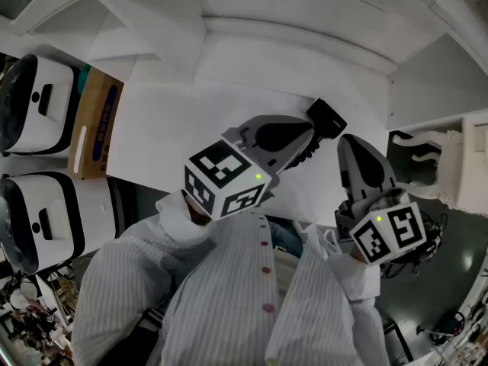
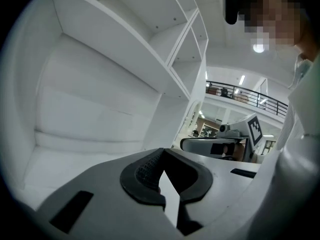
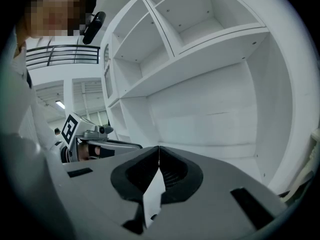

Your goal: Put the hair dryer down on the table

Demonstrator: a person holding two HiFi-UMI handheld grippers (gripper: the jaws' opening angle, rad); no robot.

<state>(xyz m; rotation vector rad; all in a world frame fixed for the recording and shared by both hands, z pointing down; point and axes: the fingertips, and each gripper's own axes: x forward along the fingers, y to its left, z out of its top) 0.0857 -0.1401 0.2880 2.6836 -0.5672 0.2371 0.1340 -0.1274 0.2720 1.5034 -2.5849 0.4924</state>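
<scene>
1. My left gripper point(image 1: 326, 119) is clenched on nothing. In the left gripper view its dark pads point(image 2: 145, 169) meet at the tips, and only a white surface shows through the gap below them.
2. My right gripper point(image 1: 351, 145) is clenched too. In the right gripper view its tips touch, with nothing caught between them.
3. From the head view, both are raised over the near edge of the worktop point(image 1: 175, 120), toward its right corner. They sit close to the striped shirt point(image 1: 229, 296). The left one slants across toward the worktop's right end, and the right one is just beside it, nearer that corner.
4. Each gripper view catches the other gripper's marker cube point(image 2: 254, 128) off to the side.
5. The hair dryer shows in none of my views, so I cannot place it.
6. A white shelf unit point(image 3: 200, 39) rises behind the worktop, divided into open compartments.
7. Left of the worktop stands a cardboard box point(image 1: 95, 120). Two white casings point(image 1: 42, 101) with black fronts sit beyond the box, one nearer me than the other.
</scene>
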